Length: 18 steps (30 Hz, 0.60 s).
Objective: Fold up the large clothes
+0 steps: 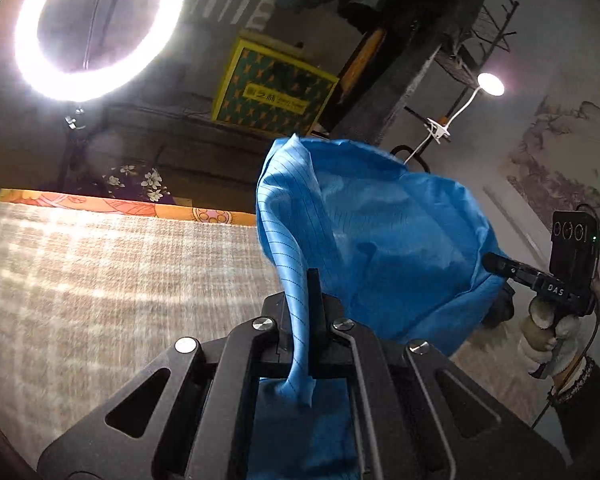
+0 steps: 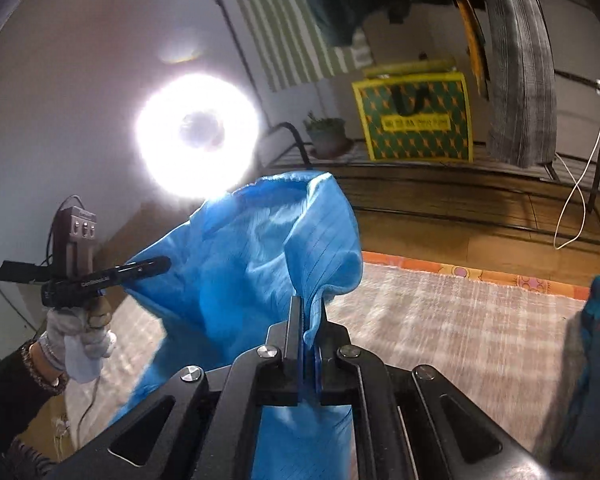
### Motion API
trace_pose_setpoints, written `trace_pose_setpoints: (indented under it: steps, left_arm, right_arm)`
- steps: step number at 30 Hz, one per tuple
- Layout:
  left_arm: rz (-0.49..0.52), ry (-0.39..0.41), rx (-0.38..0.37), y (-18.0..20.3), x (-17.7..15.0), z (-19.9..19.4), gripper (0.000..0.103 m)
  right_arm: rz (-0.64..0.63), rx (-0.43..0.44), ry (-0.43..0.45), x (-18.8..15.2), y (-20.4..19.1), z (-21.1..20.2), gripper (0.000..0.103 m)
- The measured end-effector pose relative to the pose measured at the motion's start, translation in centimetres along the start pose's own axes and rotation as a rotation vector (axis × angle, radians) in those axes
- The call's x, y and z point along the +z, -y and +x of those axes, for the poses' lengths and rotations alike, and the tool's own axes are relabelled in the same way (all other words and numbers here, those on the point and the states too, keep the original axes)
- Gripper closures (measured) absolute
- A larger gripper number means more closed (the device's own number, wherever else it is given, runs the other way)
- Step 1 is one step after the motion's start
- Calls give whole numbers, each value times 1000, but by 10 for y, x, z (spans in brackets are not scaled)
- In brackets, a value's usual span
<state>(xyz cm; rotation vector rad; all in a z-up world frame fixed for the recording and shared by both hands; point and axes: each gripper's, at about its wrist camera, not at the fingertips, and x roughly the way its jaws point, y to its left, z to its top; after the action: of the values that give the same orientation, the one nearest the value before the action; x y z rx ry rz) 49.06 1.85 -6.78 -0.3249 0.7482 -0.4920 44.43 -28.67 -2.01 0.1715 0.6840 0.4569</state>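
Both black two-finger grippers are clamped on the same garment, a large bright-blue thin fabric piece with fine dark pinstripes (image 1: 364, 232), which hangs in the air between them above the work surface. Left gripper (image 1: 306, 292): jaws closed tight, a twisted strip of the blue cloth pinched between the pads and trailing down through the linkage toward the camera. Right gripper (image 2: 309, 312): jaws likewise closed, a bunched fold of the cloth caught between them, with more of it draping below. In the left wrist view the right gripper shows at the far edge of the cloth, its fingers buried in the fabric, held by a hand in a white knit glove (image 1: 548, 332) with a dark sleeve and a beaded bracelet at the wrist. The right wrist view gives the mirror case: the left gripper's tips reach into the cloth's left edge, handle gripped by the other white-gloved hand (image 2: 80, 340). The garment billows between the two grips, upper edge loose and raised. Below lies a beige-and-white checked woven mat (image 1: 112, 280) with an orange patterned border (image 1: 140, 208) at its far side. Background: lit ring light on a stand (image 1: 100, 32), yellow-and-green patterned bag (image 1: 272, 88), small round clip lamp (image 1: 491, 83), potted plant on a rack (image 2: 326, 136). The mat is motion-blurred in both views.
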Motion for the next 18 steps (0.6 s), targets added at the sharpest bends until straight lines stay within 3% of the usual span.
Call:
trace_pose_setpoints:
  steps: [12, 18]
  left_arm:
    - [66, 9, 12, 52, -84, -118, 103]
    - [66, -63, 48, 56, -149, -144, 103]
  right_arm:
    - [-63, 9, -14, -79, -98, -108, 103]
    - [-69, 17, -83, -138, -127, -124, 103]
